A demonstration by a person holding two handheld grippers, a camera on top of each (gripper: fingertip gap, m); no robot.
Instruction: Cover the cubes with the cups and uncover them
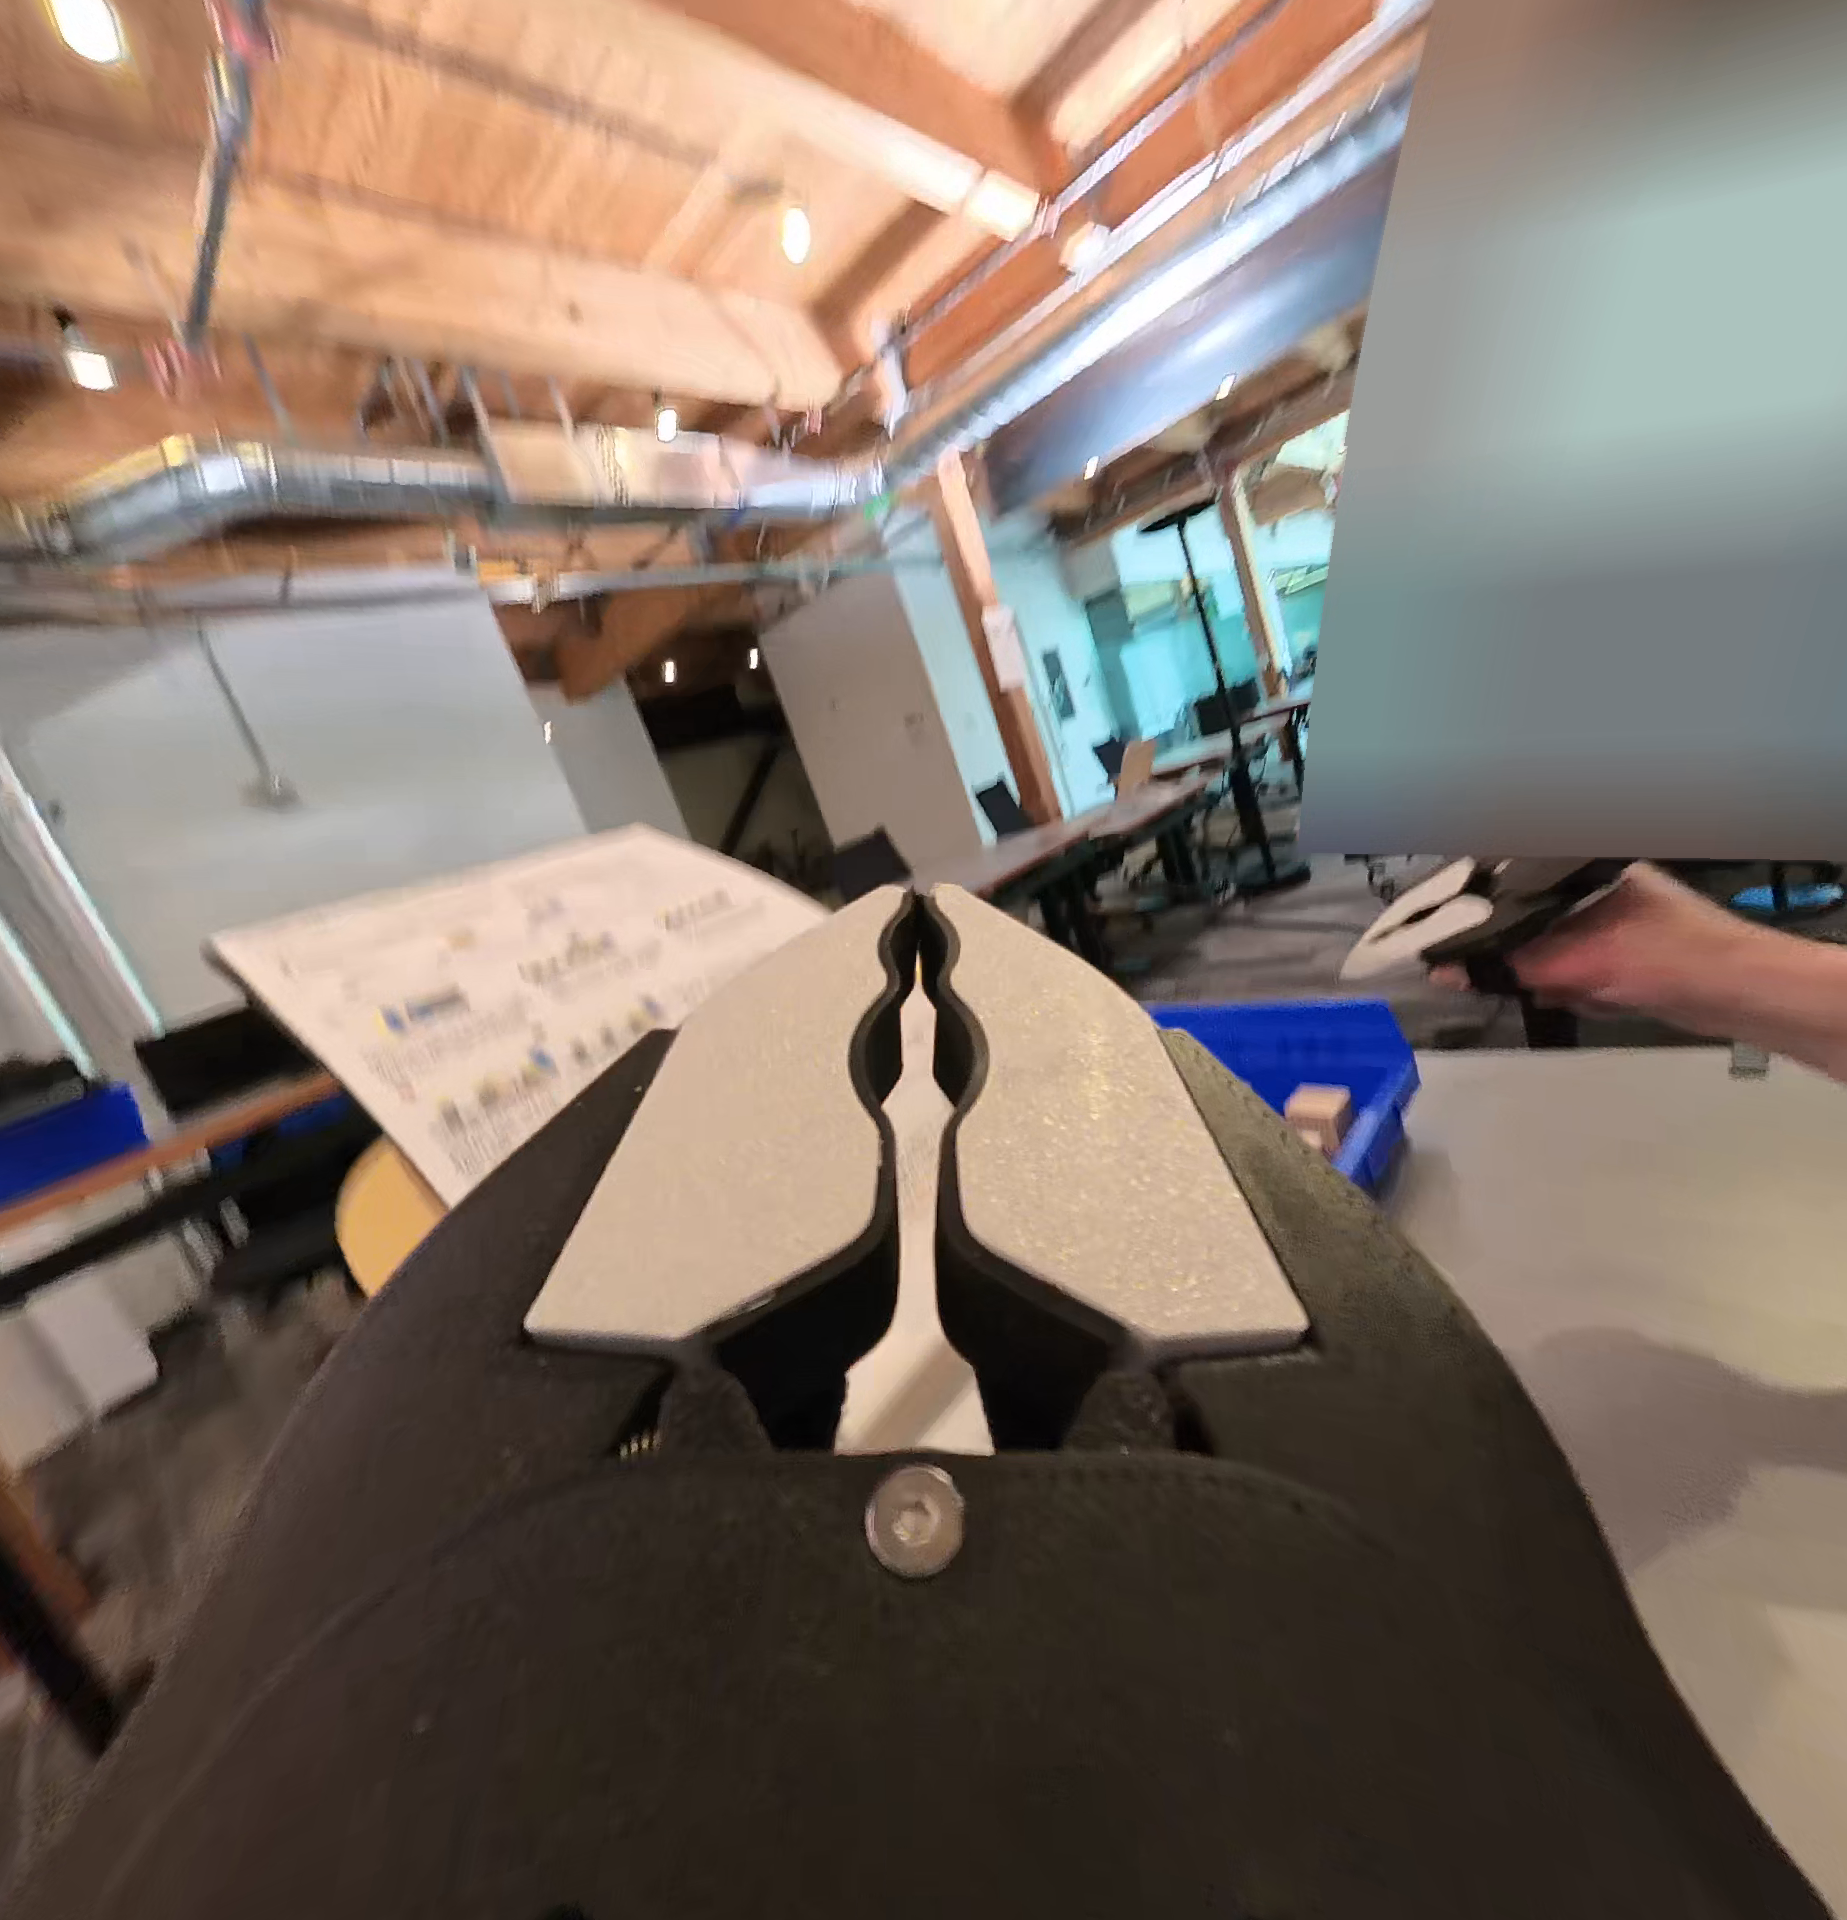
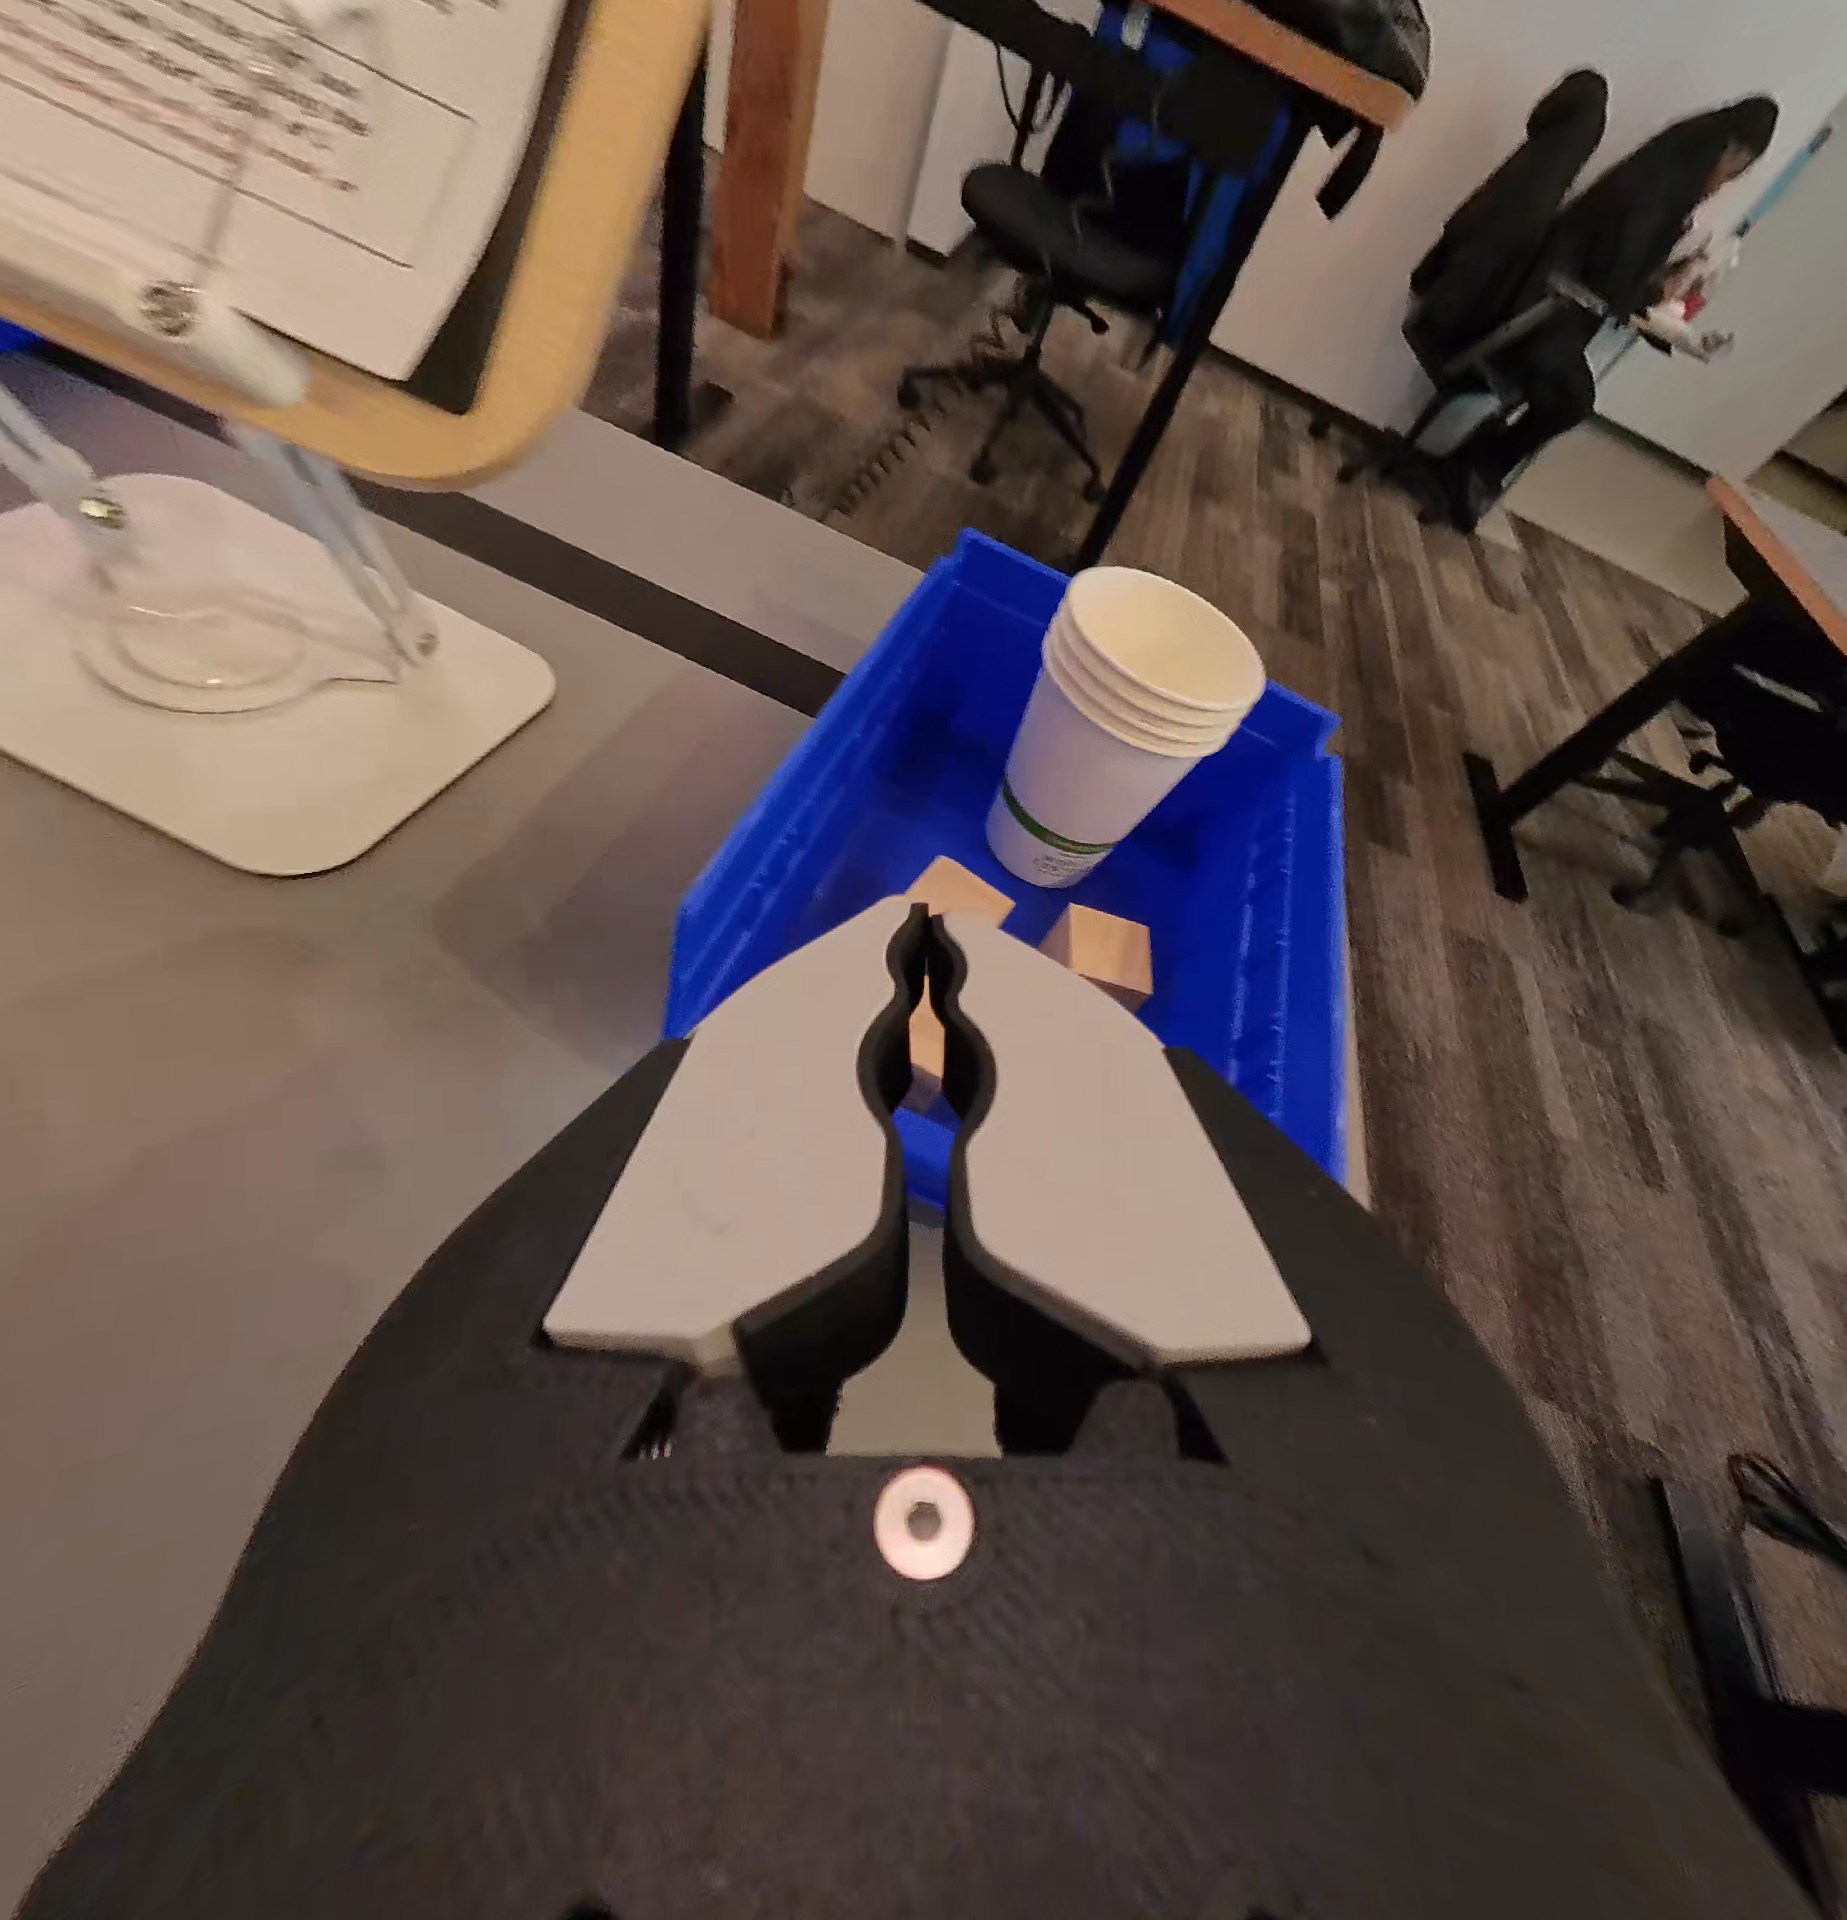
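In the right wrist view a stack of white paper cups [image 2: 1127,727] leans inside a blue bin [image 2: 1283,935] at the table's far edge. Wooden cubes [image 2: 1095,951] lie in the bin beside the stack, partly hidden by my fingers. My right gripper [image 2: 924,925] is shut and empty, held above the near end of the bin. In the left wrist view my left gripper [image 1: 921,904] is shut and empty, raised and pointing out over the room. The blue bin [image 1: 1386,1101] with a wooden cube [image 1: 1319,1107] shows to its right. The right gripper [image 1: 1418,925] shows farther right, held by a hand.
A grey table [image 2: 223,1039] carries a white stand base [image 2: 275,727] holding a tilted board with a printed sheet [image 2: 223,135]. The board also shows in the left wrist view [image 1: 524,987]. Office chairs [image 2: 1054,260], desks and a seated person [image 2: 1677,208] are beyond the table edge.
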